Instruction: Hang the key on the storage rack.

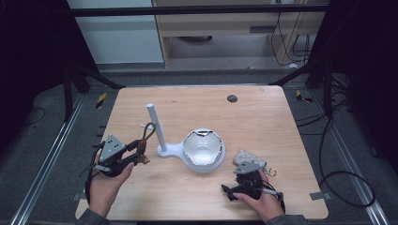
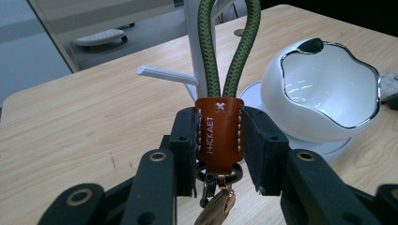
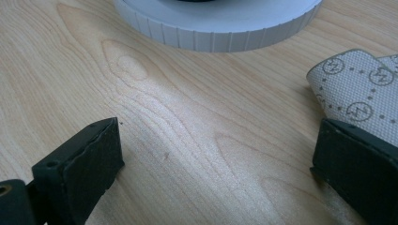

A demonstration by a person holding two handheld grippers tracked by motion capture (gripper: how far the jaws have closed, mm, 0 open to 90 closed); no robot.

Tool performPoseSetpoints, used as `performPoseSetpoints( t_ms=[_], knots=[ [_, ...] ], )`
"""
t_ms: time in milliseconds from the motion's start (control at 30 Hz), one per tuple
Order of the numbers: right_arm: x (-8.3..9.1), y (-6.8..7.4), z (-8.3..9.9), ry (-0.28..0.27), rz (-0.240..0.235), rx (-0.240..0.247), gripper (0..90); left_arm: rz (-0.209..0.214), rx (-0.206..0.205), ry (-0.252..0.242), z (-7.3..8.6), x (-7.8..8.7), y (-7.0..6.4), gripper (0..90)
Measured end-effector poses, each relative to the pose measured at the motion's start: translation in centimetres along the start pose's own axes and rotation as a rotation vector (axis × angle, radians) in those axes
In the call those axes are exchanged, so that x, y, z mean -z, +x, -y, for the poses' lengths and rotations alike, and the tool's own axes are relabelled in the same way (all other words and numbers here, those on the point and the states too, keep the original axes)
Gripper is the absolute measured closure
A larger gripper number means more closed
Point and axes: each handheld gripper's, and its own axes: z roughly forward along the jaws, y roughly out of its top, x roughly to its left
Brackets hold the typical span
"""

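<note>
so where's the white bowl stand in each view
High view: the white bowl stand sits mid-table, right of the white post.
Left gripper view: upper right, behind the green cord keychain clamped in the left gripper.
Right gripper view: its ribbed base edge lies along the top.
Shared landmark: the wooden table.

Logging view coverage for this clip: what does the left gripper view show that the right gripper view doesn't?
Left gripper view: the left gripper shut on the brown leather tab of a keychain, its green cord loop rising before the white stand post, and the white bowl. Right gripper view: the right gripper open, a patterned fabric piece by one jaw. Both: the wooden table and the stand's round base.
</note>
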Motion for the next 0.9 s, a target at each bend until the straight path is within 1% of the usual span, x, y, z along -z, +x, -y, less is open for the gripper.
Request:
performPoseSetpoints(
  t_ms=[367, 900],
  knots=[
    [0.0, 0.0, 0.0, 0.001, 0.002, -0.002, 1.9, -0.007, 0.016, 0.035, 0.1, -1.9, 0.3, 65.6],
    [0.0, 0.0, 0.0, 0.001, 0.002, 0.000, 1.9, -0.008, 0.026, 0.050, 0.1, -2.7, 0.2, 65.6]
  ],
)
